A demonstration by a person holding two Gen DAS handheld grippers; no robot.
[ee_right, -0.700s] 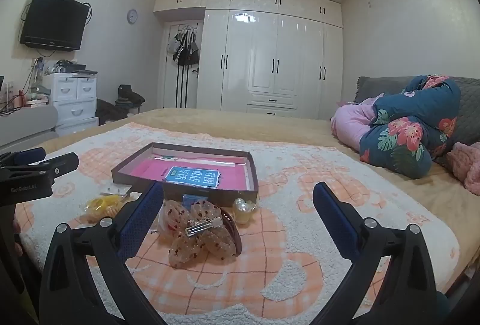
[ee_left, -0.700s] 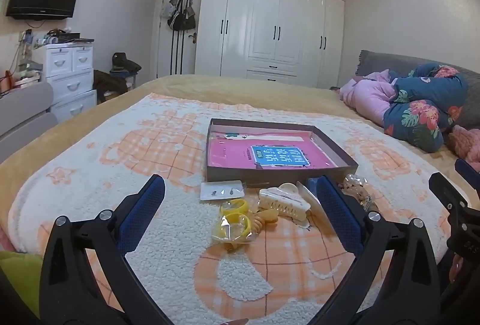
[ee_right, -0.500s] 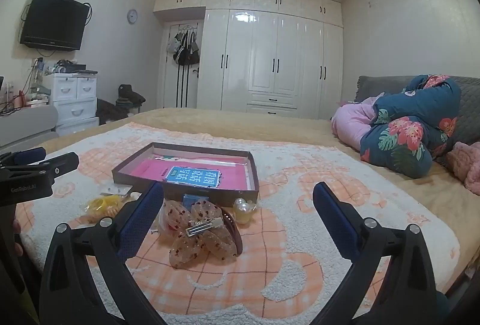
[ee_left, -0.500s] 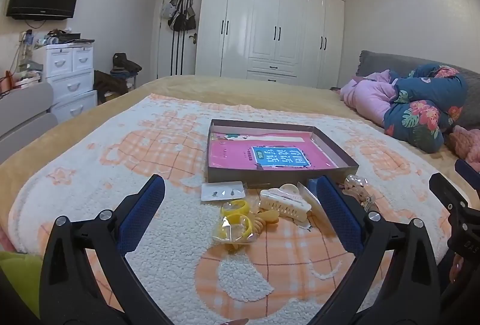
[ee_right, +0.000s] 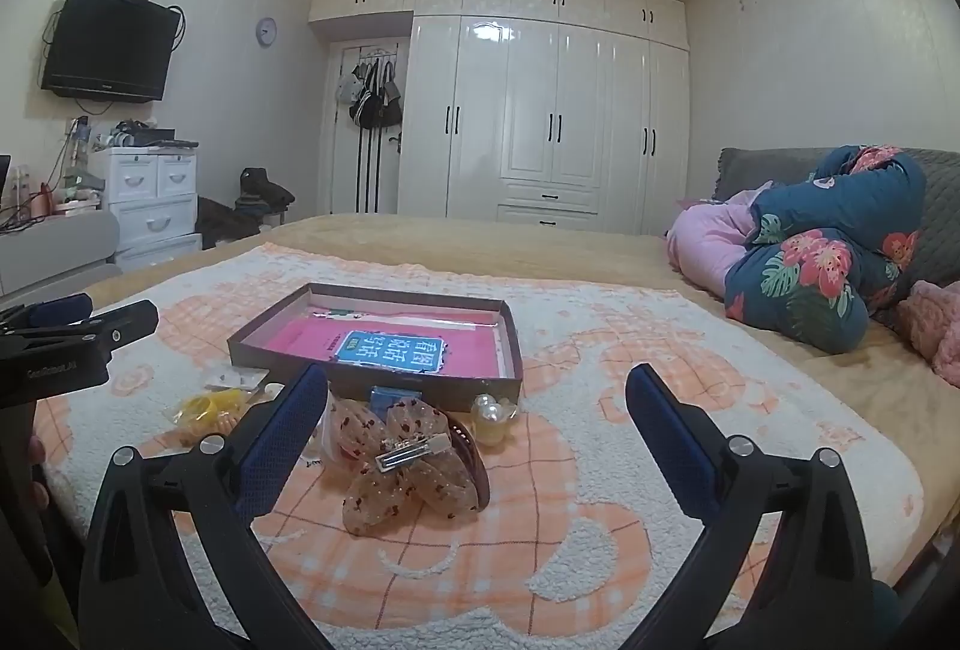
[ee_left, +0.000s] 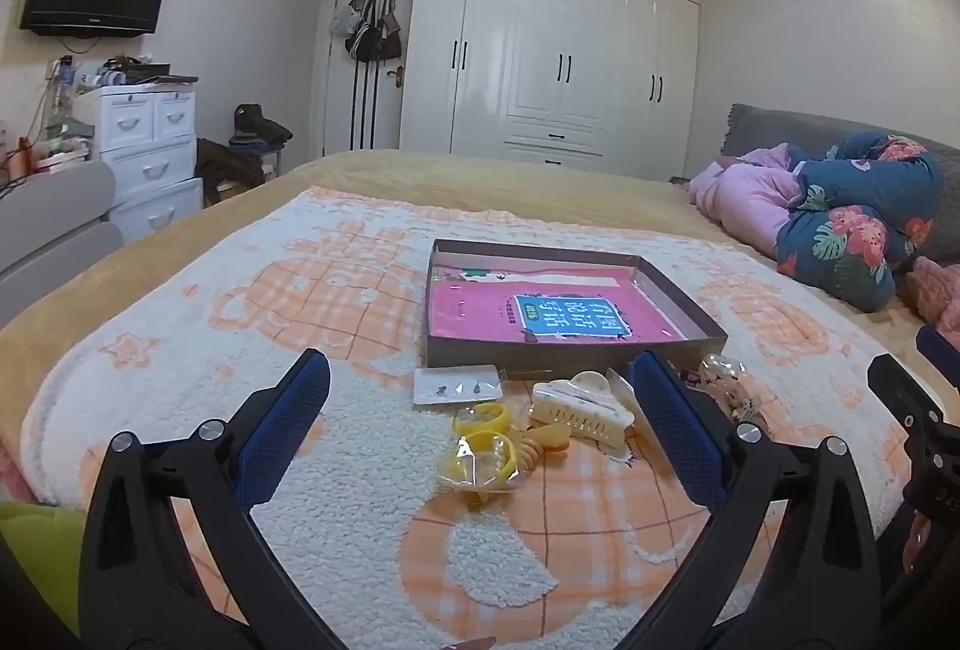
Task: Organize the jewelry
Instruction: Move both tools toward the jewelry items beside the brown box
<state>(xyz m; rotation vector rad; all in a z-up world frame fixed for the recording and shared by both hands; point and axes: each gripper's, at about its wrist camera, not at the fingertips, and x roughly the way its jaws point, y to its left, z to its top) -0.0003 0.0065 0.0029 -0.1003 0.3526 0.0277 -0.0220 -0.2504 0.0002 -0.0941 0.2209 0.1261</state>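
Underneath, fleecy orange-checked blanket (ee_left: 336, 302) on bed (ee_left: 480, 182).

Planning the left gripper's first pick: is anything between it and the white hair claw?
Nothing visible blocks it. The left gripper is open above the blanket, and the white hair claw lies uncovered in front of the box, beside the yellow bands.

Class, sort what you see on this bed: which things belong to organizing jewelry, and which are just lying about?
Belongs to the job:
shallow brown cardboard tray
cream plastic claw clip
yellow bangles in clear wrap
small card of earrings
sheer dotted bow clip
pearl bauble

Just lying about:
blue floral quilt
pink bedding
white drawer unit
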